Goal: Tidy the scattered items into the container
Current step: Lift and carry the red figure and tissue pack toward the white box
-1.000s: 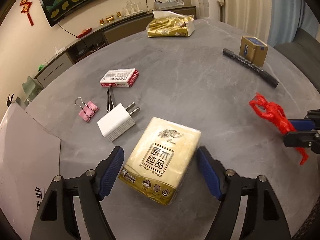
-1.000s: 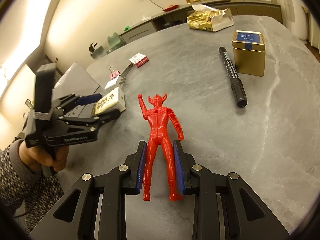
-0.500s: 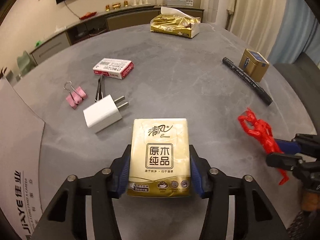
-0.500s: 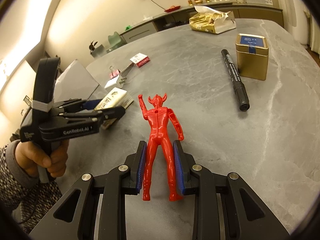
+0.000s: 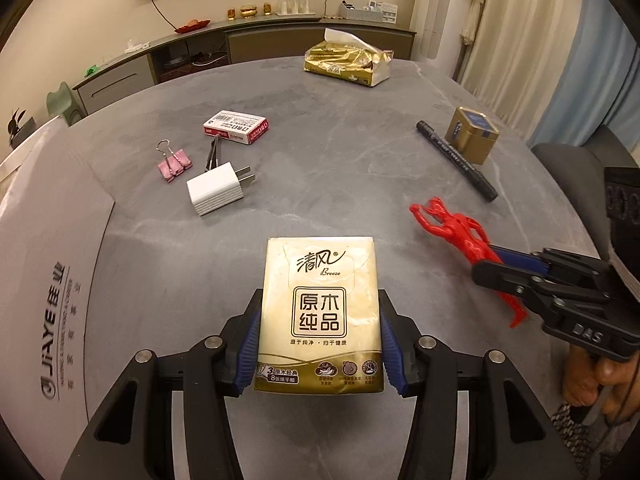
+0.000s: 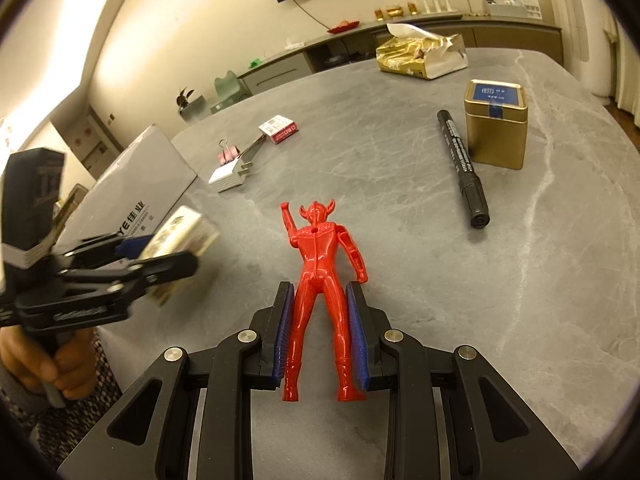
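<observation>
My left gripper (image 5: 318, 316) is shut on a gold pocket tissue pack (image 5: 319, 312), lifted above the grey table (image 5: 328, 176). The white cardboard box (image 5: 44, 264) lies at its left. My right gripper (image 6: 320, 312) is shut on the legs of a red toy figure (image 6: 324, 264), held just over the table. In the right wrist view the left gripper (image 6: 160, 258) with the tissue pack (image 6: 180, 240) hangs at the left near the box (image 6: 136, 184). In the left wrist view the right gripper (image 5: 504, 270) holds the red figure (image 5: 456, 232) at the right.
On the table lie a white charger plug (image 5: 216, 194), a pink binder clip (image 5: 174, 164), a red-and-white small box (image 5: 236, 132), a black marker (image 5: 456, 160), a gold tin (image 5: 472, 140) and a large tissue pack (image 5: 348, 64). A dark chair (image 5: 572, 168) stands at the right edge.
The left gripper closed on the tissue pack and raised it off the table, turning toward the white box. The right gripper has kept hold of the red figure, lifting it slightly.
</observation>
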`<move>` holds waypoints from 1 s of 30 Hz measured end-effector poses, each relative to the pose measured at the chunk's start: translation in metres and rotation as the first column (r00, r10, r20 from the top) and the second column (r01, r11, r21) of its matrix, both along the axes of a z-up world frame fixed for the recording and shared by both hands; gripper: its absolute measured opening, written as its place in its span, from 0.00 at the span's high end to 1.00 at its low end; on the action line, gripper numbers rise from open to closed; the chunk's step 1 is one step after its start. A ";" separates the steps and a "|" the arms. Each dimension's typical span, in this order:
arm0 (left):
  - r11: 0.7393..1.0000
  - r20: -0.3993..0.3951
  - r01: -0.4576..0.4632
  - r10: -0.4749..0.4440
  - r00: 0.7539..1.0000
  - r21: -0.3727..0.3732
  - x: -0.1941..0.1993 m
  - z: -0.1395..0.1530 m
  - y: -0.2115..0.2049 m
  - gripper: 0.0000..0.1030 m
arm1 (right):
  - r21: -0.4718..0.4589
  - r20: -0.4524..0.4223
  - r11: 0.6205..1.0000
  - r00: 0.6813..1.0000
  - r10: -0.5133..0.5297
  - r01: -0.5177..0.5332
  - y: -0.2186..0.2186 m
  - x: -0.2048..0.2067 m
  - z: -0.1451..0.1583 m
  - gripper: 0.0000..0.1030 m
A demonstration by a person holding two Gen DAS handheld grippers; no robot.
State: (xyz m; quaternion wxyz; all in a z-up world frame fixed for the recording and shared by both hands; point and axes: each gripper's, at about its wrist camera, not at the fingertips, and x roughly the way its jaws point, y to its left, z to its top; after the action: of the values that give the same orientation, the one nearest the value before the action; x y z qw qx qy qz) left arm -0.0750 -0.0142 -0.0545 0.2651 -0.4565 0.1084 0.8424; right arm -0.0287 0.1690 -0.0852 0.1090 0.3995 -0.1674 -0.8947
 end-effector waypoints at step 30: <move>0.974 -0.097 -0.145 0.163 0.982 0.173 0.060 0.084 -0.102 0.49 | 0.095 -0.037 0.992 0.996 0.082 -0.078 -0.086 0.050 0.079 0.73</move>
State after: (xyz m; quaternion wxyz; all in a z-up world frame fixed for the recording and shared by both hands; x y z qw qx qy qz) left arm -0.0155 -0.1165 0.0291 0.2295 -0.3925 0.0169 0.8905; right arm 0.0209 0.0828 -0.0067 0.1296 0.3923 -0.1070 -0.9044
